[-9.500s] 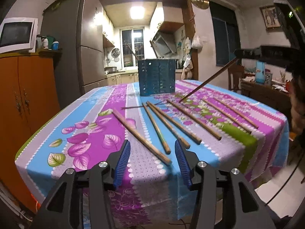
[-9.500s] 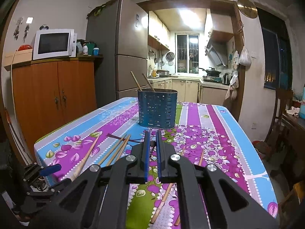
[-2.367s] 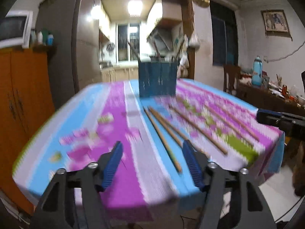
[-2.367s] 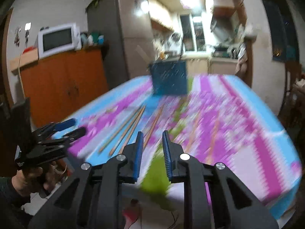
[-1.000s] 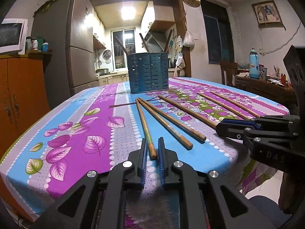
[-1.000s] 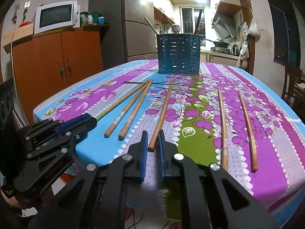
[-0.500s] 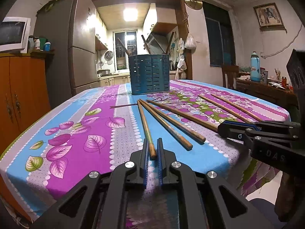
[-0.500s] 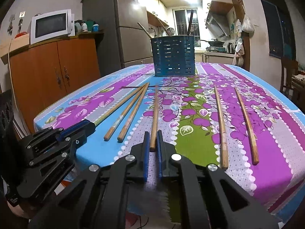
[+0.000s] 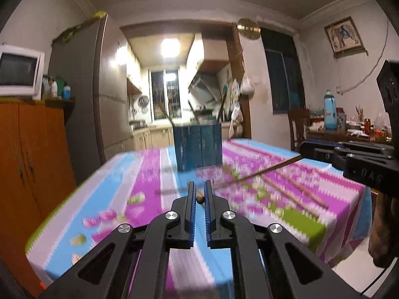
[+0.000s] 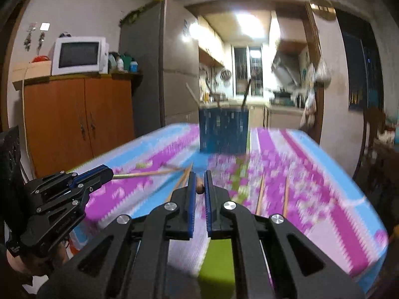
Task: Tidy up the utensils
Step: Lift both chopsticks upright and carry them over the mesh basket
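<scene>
My left gripper (image 9: 199,194) is shut on the end of a wooden chopstick (image 9: 200,199) and holds it above the table. It also shows in the right wrist view (image 10: 99,174), its chopstick (image 10: 144,173) pointing right. My right gripper (image 10: 199,184) is shut on another chopstick (image 10: 199,186). It shows at the right of the left wrist view (image 9: 303,150), its chopstick (image 9: 259,173) slanting down-left. The blue perforated utensil holder (image 9: 198,147) stands at the far middle of the table with several chopsticks in it. It also shows in the right wrist view (image 10: 223,130).
More chopsticks (image 10: 260,194) lie on the floral tablecloth (image 9: 149,182). An orange cabinet (image 10: 77,119) with a microwave (image 10: 79,56) stands left, a fridge (image 10: 154,69) behind. A chair (image 9: 296,124) and a cluttered side table (image 9: 349,134) are at the right.
Both grippers have lifted off the table, each carrying the chopstick it had closed on. The views are blurred by the motion.
</scene>
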